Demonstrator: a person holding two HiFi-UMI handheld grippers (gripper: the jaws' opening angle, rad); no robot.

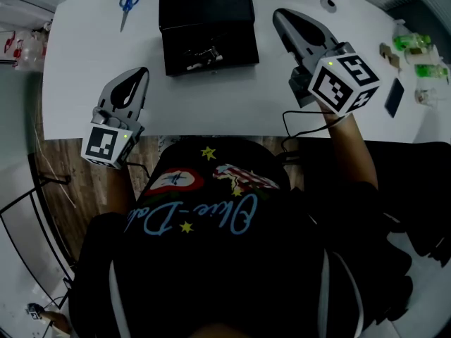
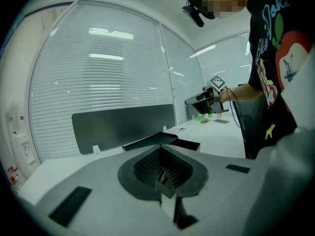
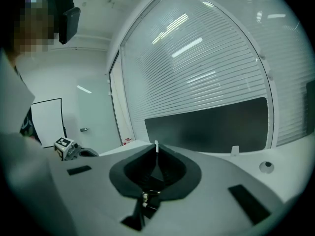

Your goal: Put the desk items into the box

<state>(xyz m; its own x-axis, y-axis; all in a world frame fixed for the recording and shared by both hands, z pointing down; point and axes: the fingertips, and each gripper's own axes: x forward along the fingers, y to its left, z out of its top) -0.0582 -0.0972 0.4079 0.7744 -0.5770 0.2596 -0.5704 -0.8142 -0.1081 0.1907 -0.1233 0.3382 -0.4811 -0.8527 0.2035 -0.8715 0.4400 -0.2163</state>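
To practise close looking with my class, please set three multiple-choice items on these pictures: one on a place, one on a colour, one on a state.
1. In the head view, where do the scissors lie relative to the black box?
A. to its left
B. inside it
C. to its right

2. What colour are the scissors' handles?
A. red
B. blue
C. yellow

3. How do the jaws of the left gripper stand?
A. wide apart
B. closed on the scissors
C. together, with nothing between them

Answers:
1 A: the scissors lie left of the box and apart from it.
2 B: both handle loops are blue.
3 C: the left gripper view shows the jaws meeting, with nothing held.
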